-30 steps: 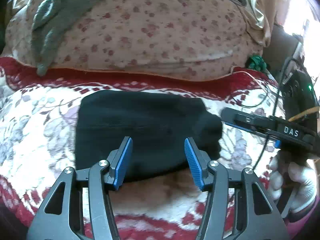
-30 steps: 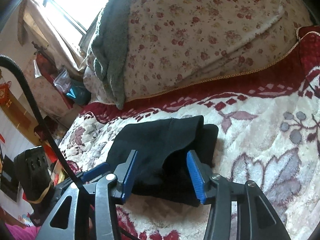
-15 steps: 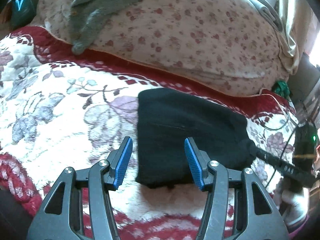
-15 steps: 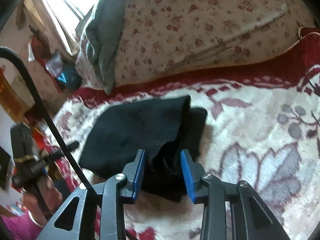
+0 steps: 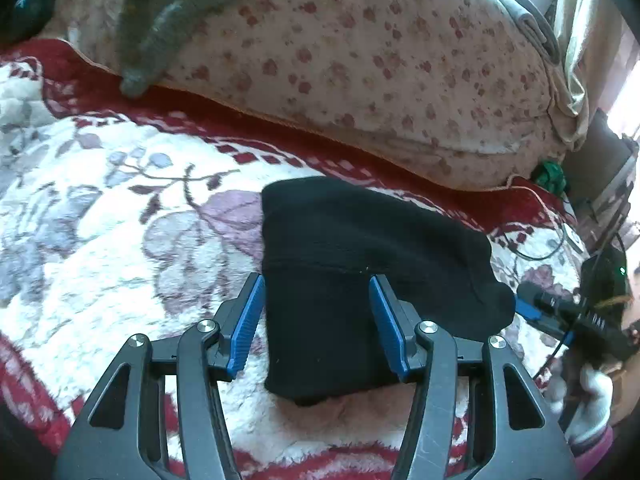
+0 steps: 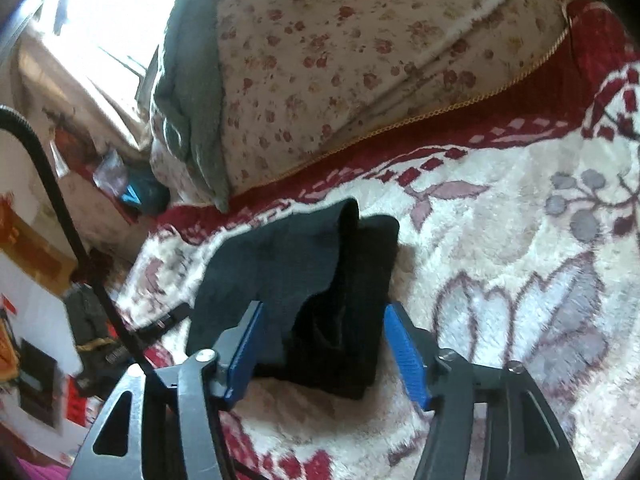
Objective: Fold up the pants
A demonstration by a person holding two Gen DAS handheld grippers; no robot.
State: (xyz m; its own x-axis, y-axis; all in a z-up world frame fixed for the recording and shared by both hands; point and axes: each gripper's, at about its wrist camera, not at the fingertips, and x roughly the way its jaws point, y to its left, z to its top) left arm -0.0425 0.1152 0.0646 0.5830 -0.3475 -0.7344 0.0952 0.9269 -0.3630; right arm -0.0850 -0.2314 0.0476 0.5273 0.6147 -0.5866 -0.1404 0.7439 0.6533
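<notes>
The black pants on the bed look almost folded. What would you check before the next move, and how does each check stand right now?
1. Pants folded into a compact bundle: ok.
2. Top layer flat at the end near the right gripper: not ok, a flap stands up.
3. Right gripper clear of the cloth: cannot tell; its jaws are opening, with the bundle's end between them.
4. Left gripper free: ok, open, its pads not pressing on the cloth.
5. Bundle fully on the blanket: ok.
6. Bundle clear of the floral pillow: ok.
</notes>
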